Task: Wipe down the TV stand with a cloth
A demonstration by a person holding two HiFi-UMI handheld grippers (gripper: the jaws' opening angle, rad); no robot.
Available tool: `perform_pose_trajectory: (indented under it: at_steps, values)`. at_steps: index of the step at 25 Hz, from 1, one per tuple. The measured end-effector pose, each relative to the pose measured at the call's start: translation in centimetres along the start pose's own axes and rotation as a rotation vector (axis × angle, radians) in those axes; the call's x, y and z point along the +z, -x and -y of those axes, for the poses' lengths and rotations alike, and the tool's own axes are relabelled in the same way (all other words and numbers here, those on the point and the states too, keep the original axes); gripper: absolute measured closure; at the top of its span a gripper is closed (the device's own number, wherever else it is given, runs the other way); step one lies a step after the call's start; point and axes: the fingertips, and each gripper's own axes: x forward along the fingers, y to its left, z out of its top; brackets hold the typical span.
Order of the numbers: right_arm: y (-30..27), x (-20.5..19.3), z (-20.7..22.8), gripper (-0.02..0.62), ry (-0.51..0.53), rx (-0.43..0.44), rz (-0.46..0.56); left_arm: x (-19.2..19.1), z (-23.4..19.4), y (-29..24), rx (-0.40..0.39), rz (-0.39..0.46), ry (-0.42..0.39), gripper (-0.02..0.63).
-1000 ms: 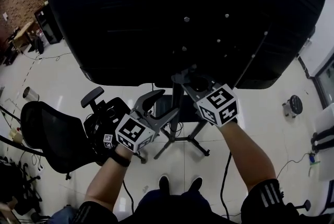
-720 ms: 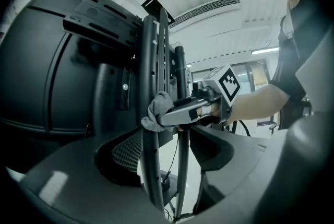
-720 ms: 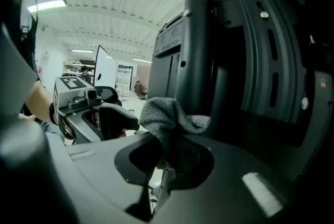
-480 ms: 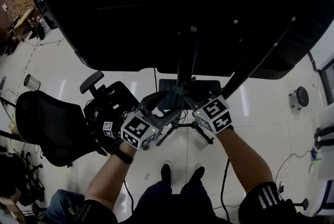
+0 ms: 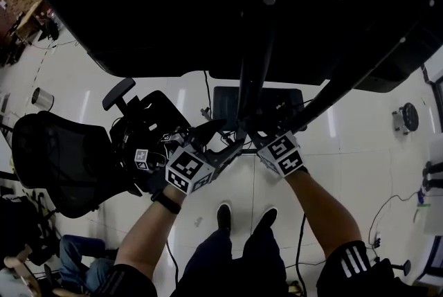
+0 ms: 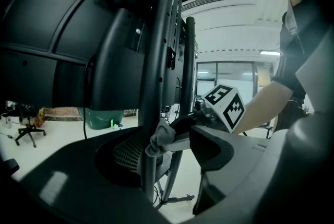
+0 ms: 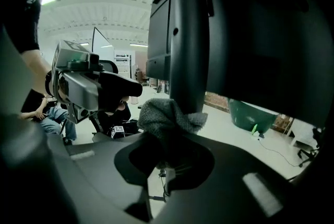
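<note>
The TV stand's black upright post [image 5: 252,81] runs from the back of the big black TV [image 5: 208,5] down to a dark base plate [image 5: 277,103] on the white floor. My right gripper [image 5: 252,140] is shut on a grey cloth [image 7: 167,118], which is pressed against the post [image 7: 188,35]. In the left gripper view, the cloth [image 6: 160,137] bunches against the post [image 6: 154,87]. My left gripper [image 5: 221,140] stands open at the post's left side, with the post between its jaws [image 6: 162,160]. The two grippers face each other low on the post.
A black mesh office chair [image 5: 62,164] and a second chair [image 5: 138,133] stand close on the left. A metal can [image 5: 41,98] stands further left. A seated person's legs [image 5: 69,254] show at the bottom left. Cables trail on the floor [image 5: 387,209] at the right.
Both grippers have slid down the post towards the base, the right one carrying the cloth. The view has tilted, so the TV now fills more of the top.
</note>
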Motion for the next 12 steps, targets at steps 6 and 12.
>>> perform_pose_trajectory:
  at_steps: [6,12]
  values:
    - [-3.8,-6.7,-0.4,0.565,-0.056,0.025,-0.053,-5.3,-1.1,-1.2,0.009,-0.042,0.024,0.304]
    - [-6.9,-13.1,-0.2,0.565,-0.121,0.009,-0.145,-10.0,-1.6,-2.2,0.008,-0.073,0.052,0.304]
